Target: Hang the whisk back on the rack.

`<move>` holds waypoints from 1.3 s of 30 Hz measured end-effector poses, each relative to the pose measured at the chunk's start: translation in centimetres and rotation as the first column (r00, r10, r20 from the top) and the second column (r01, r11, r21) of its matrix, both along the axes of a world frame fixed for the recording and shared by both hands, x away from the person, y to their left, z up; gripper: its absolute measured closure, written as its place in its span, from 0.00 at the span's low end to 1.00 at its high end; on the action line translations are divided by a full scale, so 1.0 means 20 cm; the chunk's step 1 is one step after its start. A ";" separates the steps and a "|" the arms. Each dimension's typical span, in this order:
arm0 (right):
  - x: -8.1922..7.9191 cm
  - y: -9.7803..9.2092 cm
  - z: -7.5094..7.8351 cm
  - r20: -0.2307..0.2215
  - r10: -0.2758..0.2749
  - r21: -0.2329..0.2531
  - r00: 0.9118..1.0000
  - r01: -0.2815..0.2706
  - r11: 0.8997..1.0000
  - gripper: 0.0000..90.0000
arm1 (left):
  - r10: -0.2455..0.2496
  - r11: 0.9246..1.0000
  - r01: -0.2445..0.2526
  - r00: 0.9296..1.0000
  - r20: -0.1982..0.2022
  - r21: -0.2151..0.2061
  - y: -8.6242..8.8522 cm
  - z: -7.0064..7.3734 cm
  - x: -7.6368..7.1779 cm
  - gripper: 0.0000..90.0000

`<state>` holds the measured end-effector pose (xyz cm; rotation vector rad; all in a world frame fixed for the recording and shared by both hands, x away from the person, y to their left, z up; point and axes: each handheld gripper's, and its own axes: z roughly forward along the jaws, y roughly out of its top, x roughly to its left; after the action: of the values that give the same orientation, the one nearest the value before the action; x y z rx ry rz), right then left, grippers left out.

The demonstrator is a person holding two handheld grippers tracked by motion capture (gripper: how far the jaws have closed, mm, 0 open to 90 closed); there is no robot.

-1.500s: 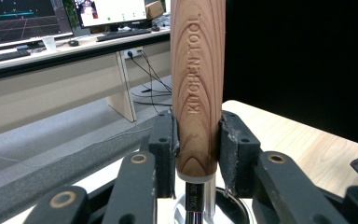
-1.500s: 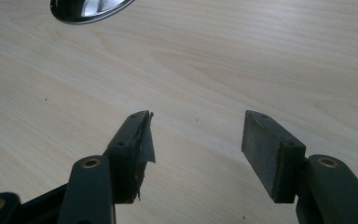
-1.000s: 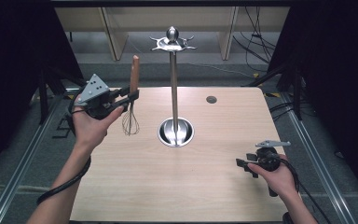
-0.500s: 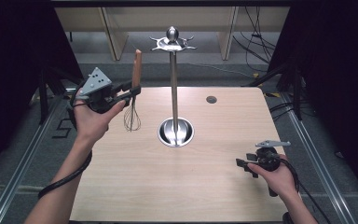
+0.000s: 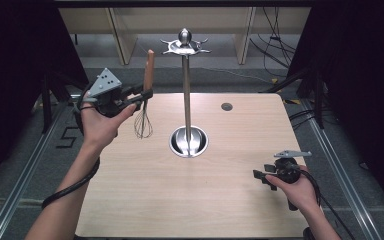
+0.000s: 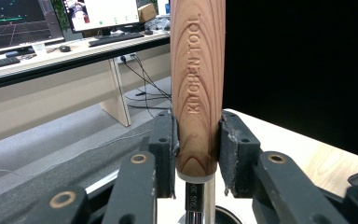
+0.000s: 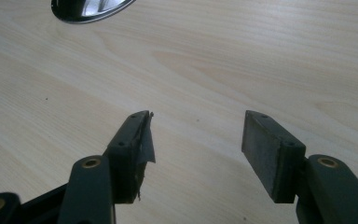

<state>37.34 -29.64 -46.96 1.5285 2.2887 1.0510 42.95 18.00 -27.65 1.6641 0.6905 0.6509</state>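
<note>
A whisk (image 5: 144, 122) with a wooden handle (image 5: 149, 67) hangs upright above the table's left side. My left gripper (image 5: 146, 94) is shut on the handle, which reads "KITCHEN TOOL" (image 6: 196, 65) in the left gripper view, clamped between both pads. A metal utensil stand (image 5: 186, 87) with hooks at its top (image 5: 184, 46) rises from a round base (image 5: 189, 141) at the table's middle, just right of the whisk. My right gripper (image 5: 260, 176) rests low near the front right of the table, open (image 7: 196, 140) with bare wood between its pads.
The wooden table (image 5: 145, 190) has a small dark round hole (image 5: 226, 106) at its back right. Shelving legs and cables lie on the floor beyond the far edge. The stand's shiny base (image 7: 88, 8) shows at the top of the right gripper view.
My left gripper has lifted the whisk higher and carried it slightly right, toward the stand. The right gripper has stayed where it was.
</note>
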 end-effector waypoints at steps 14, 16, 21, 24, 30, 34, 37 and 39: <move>0.00 0.00 0.00 0.001 0.001 0.000 1.000 -0.001 1.000 0.48 | -0.008 1.000 0.008 1.000 -0.007 0.007 -0.02 0.02 0.03 0.76; 0.00 0.00 0.00 0.000 0.002 0.002 1.000 -0.002 1.000 0.48 | -0.009 1.000 0.009 1.000 -0.008 0.013 -0.02 0.02 0.03 0.76; 0.00 0.00 0.00 0.001 0.001 0.000 1.000 -0.001 1.000 0.48 | -0.013 1.000 0.014 1.000 -0.011 0.015 -0.03 0.03 0.04 0.76; 0.00 0.00 0.00 0.001 0.000 0.000 1.000 0.000 1.000 0.48 | -0.016 1.000 0.016 1.000 -0.013 0.015 -0.04 0.03 0.05 0.76; 0.00 0.00 0.00 0.002 0.003 -0.001 1.000 -0.003 1.000 0.48 | -0.020 0.999 0.020 1.000 -0.017 0.025 -0.04 0.03 0.07 0.76; 0.00 0.00 0.00 0.001 0.003 0.001 1.000 -0.003 1.000 0.48 | -0.022 1.000 0.023 0.999 -0.036 0.019 -0.04 0.03 0.08 0.76; 0.00 0.00 0.00 -0.003 0.002 0.002 1.000 -0.002 1.000 0.48 | -0.030 0.999 0.031 0.999 -0.039 0.021 -0.04 0.04 0.08 0.76; 0.00 0.00 0.00 0.000 0.002 -0.001 1.000 -0.002 1.000 0.48 | -0.033 0.999 0.034 0.999 -0.042 0.021 -0.04 0.04 0.08 0.76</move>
<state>37.36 -29.63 -46.97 1.5261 2.2910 1.0507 44.62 17.20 -26.84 1.7102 0.6859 0.6036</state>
